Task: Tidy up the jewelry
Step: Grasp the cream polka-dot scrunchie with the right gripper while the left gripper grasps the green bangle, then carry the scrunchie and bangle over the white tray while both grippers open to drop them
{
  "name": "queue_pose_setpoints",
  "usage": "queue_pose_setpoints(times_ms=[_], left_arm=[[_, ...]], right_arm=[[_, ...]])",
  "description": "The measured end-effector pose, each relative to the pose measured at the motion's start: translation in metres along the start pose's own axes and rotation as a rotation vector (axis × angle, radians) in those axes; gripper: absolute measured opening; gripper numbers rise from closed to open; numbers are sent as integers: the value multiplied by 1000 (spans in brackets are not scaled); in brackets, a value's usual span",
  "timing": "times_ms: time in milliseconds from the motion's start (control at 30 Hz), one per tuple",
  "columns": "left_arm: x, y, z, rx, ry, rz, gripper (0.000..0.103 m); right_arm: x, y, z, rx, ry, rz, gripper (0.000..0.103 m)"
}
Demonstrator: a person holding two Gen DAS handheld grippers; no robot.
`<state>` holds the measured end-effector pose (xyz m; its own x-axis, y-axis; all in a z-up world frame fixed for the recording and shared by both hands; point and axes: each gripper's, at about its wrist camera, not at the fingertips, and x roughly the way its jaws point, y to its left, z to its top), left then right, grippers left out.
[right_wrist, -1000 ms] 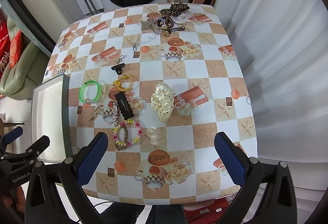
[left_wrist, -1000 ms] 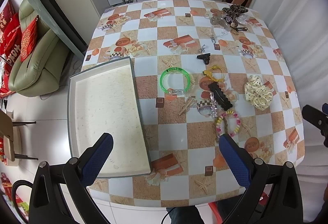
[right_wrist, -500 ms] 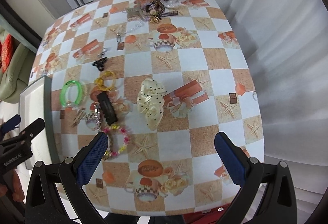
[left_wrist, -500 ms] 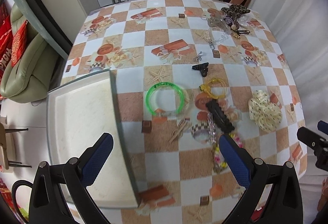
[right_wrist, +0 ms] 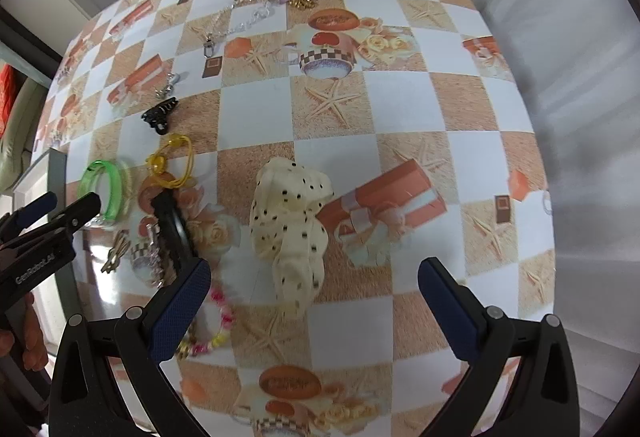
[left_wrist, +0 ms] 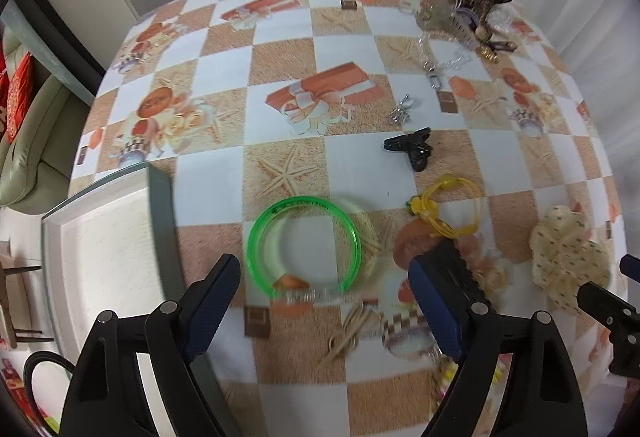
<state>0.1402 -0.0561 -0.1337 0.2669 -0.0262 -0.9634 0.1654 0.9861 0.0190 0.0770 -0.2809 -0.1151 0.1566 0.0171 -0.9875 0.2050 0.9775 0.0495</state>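
Left gripper [left_wrist: 324, 273] closing around green bangle [left_wrist: 303, 246] lying flat on tablecloth beside empty tray [left_wrist: 102, 257] — pads not yet touching; risks skidding hard ring off. Right gripper [right_wrist: 314, 287] apart above polka-dot scrunchie [right_wrist: 290, 215] — soft, could snag

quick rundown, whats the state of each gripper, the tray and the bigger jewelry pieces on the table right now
left gripper: jaws closing, green bangle between them, pads not on it
right gripper: open, above the cream scrunchie, holding nothing
green bangle: flat on the table, not gripped
cream scrunchie: lying crumpled on the table
yellow bracelet: flat on the table, untouched
tray: nothing seen in it
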Motion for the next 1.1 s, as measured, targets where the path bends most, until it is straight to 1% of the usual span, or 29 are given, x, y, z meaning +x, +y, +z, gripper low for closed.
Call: queue_pose_setpoints(times_ms=[67,100,167,233,300,333,367,400,433,467,500,533,567,667,767,900,1000,1100], left_arm=[[11,-2,2,3,17,-5,74],[18,-3,3,6,31,-12,71],[27,-5,3,11,50,-16,60],[33,-8,2,22,65,-20,54],[37,-10,2,25,72,-20,52],[38,-11,2,26,65,-26,49],[38,-12,2,28,61,-31,40],[37,-14,3,37,57,-34,38],[37,-16,4,43,57,-34,31],[37,-17,4,47,55,-35,18],[37,-19,5,51,55,-40,12],[37,-19,5,50,55,-40,11],[36,-20,5,48,50,-42,11],[30,-22,4,44,37,-49,11],[13,-24,1,46,15,-46,11],[-13,-21,-2,24,-19,-46,11],[-40,-9,-11,-11,-50,-44,11],[-74,1,-24,-71,-91,-28,11]], right_arm=[[9,1,3,-4,6,1,101],[14,1,5,-6,10,2,100],[21,1,8,-7,17,0,96],[29,1,10,-7,26,2,91],[35,1,12,-7,37,7,84],[38,2,13,-9,42,9,77],[40,2,14,-10,48,12,69],[42,2,14,-10,53,20,65],[44,2,14,-8,57,32,54],[44,2,14,-7,58,43,43],[45,3,14,-6,58,54,37],[44,3,13,-5,56,62,29],[43,4,13,-4,51,64,25],[38,3,13,3,40,78,18],[30,-4,11,22,36,108,17],[11,-11,10,22,23,151,17],[-8,-14,7,1,9,183,17],[-27,-12,9,-32,-6,225,17]])
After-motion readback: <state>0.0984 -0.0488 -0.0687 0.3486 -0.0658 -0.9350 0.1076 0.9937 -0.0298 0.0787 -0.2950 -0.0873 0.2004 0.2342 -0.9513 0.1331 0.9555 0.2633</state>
